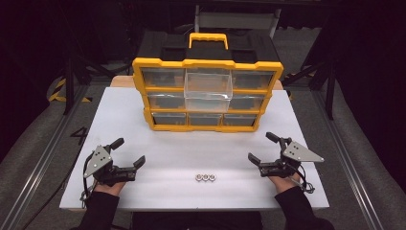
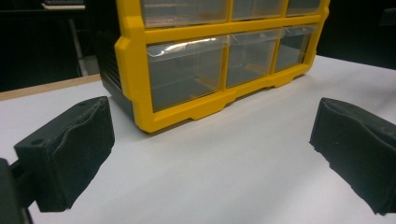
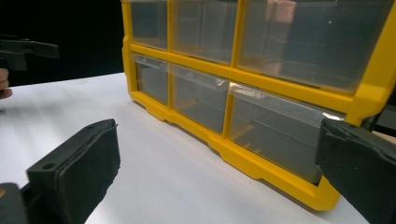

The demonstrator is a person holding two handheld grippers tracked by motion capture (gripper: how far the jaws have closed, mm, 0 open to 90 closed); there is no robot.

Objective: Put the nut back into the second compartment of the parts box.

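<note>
High view: left hand-held gripper (image 1: 130, 152) and right hand-held gripper (image 1: 263, 147) wide open (both empty).

High view looks down from the near side — both gripper views sit low, sharing the drawer cabinet (image 1: 207, 95).

White surface (image 1: 143, 124), rectangular, matte, evenly lit from above. A strip of pale wood edge (image 1: 119, 81) shows at its far left corner. Grey floor covering (image 1: 43, 143) slopes away on the left and right sides. Metal rails (image 1: 43, 158) run alongside the surface on both sides. Yellow-and-black hazard tape (image 1: 60, 91) marks the floor at far left. Black stand legs (image 1: 72, 81) rise left and right. A light grey frame (image 1: 237, 19) stands at the far end. Surroundings beyond are dark.
</note>
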